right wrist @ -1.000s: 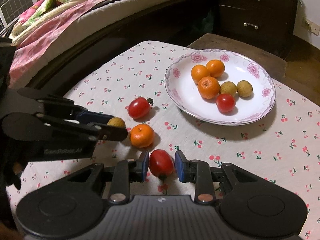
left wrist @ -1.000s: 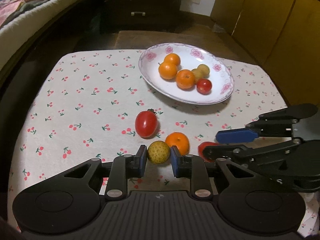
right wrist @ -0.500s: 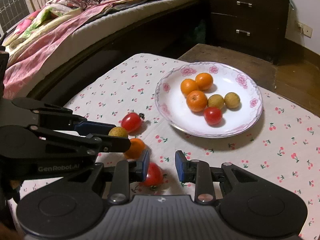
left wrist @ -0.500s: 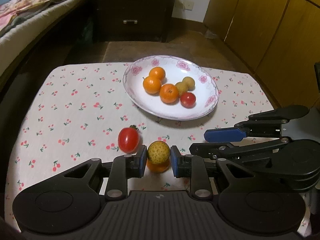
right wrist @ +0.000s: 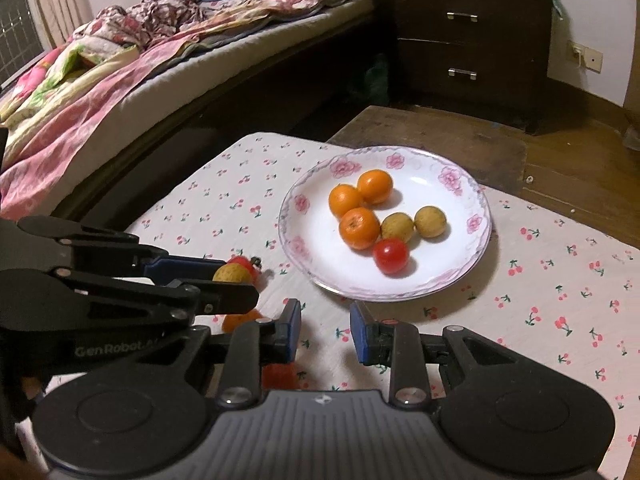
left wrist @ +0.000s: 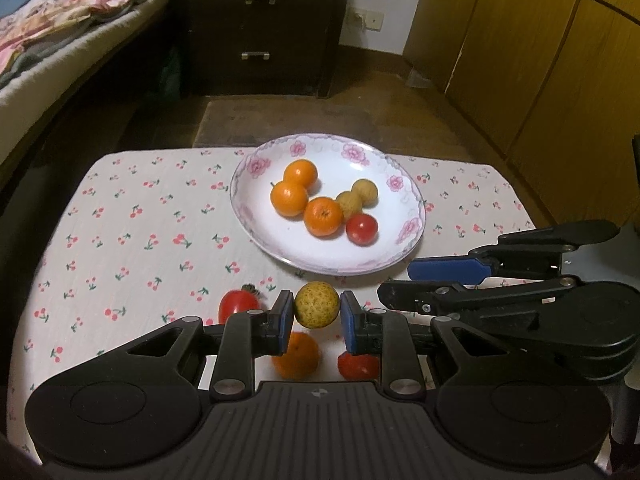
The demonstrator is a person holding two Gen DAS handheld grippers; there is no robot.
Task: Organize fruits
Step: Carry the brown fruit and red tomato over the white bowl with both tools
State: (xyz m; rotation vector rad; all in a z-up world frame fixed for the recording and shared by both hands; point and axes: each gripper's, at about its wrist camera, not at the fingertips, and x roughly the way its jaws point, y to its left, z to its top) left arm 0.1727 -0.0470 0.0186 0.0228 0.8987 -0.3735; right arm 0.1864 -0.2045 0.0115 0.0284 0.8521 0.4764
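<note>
My left gripper (left wrist: 316,316) is shut on a yellow-green round fruit (left wrist: 317,304) and holds it above the cloth, short of the flowered white plate (left wrist: 256,216). The plate holds three oranges, two yellowish fruits and a red tomato (left wrist: 361,229). Below the gripper, an orange (left wrist: 296,356) and two red tomatoes (left wrist: 237,307) (left wrist: 357,365) lie on the cloth. My right gripper (right wrist: 325,332) is open and empty, above a red tomato (right wrist: 278,376). The left gripper and its fruit (right wrist: 232,273) show at the left of the right wrist view.
The table has a white cloth with cherry print (left wrist: 132,236). A bed (right wrist: 100,80) runs along the left, a dark drawer chest (left wrist: 260,28) stands behind, and wooden cabinets (left wrist: 540,60) are at the right.
My left gripper has lifted the yellow-green fruit off the cloth toward the plate. My right gripper opened, let go of the red tomato and rose above it.
</note>
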